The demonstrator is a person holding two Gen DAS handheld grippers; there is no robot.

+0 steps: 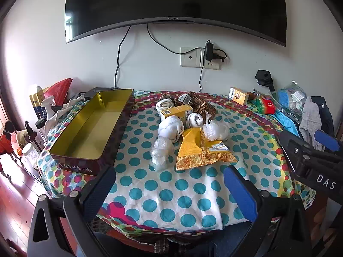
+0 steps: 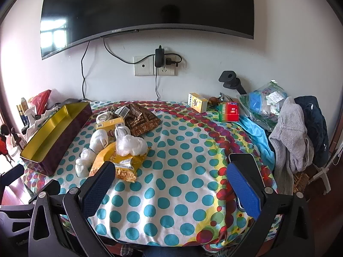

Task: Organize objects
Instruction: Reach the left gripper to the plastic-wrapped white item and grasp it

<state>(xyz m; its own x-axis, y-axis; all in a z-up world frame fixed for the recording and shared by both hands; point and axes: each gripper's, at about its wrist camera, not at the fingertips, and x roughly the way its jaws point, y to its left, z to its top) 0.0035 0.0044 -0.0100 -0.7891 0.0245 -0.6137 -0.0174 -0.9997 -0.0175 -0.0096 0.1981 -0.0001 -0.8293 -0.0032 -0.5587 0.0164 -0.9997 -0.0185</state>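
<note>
An open, empty dark red tin with a gold inside [image 1: 90,132] lies on the left of the polka-dot table [image 1: 171,192]; it also shows in the right wrist view [image 2: 55,132]. Beside it is a pile: a yellow snack bag [image 1: 199,152], white socks [image 1: 171,126], clear plastic bags [image 1: 214,128], a yellow box [image 1: 175,111] and a brown packet [image 1: 199,102]. My left gripper [image 1: 169,188] is open and empty near the front edge. My right gripper [image 2: 169,184] is open and empty, right of the pile [image 2: 120,141].
A small yellow box [image 2: 197,102] and a red-green box [image 2: 229,111] stand at the back right. Clothes [image 2: 291,132] and a plastic bag [image 2: 265,102] crowd the right edge. A phone [image 2: 248,171] lies by my right finger. Bottles and bags [image 1: 45,107] sit behind the tin.
</note>
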